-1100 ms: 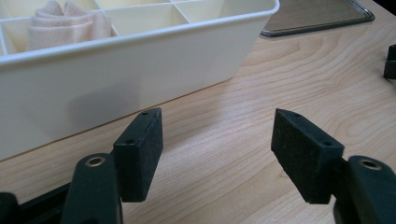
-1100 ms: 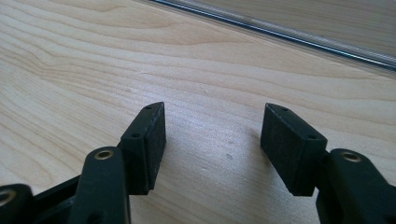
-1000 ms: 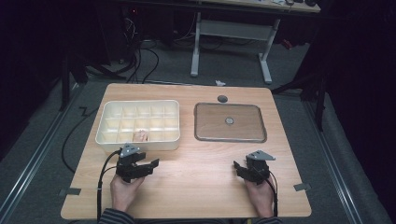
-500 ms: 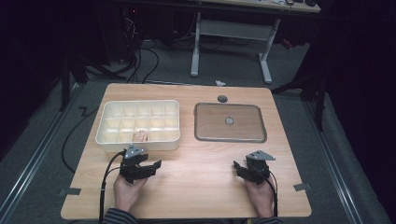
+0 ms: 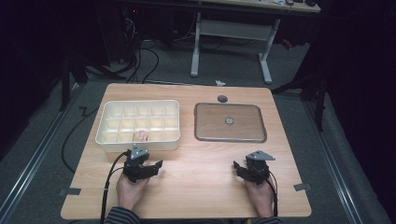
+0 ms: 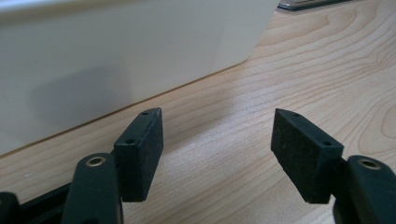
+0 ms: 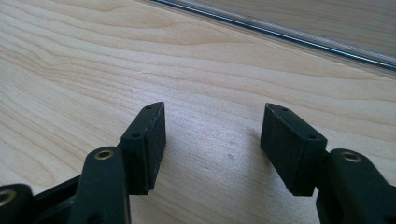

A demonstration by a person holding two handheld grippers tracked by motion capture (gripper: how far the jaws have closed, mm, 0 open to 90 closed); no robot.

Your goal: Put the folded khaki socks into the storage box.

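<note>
Near the table's front edge, left tool (image 5: pixel 148 164) and right tool (image 5: pixel 241 169) low, level, gaping, empty.

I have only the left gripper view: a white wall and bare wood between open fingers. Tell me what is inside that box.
Observer: The white box is split into many compartments. One small pinkish item lies in a front-row compartment, just beyond the left gripper.
Operator: Report the right gripper.
Observer: The right gripper has its fingers open over the bare table, with nothing between them.
Operator: Say what lies to the right of the box.
Observer: A flat brown tray with a small round piece at its centre lies there, apart from the box.
</note>
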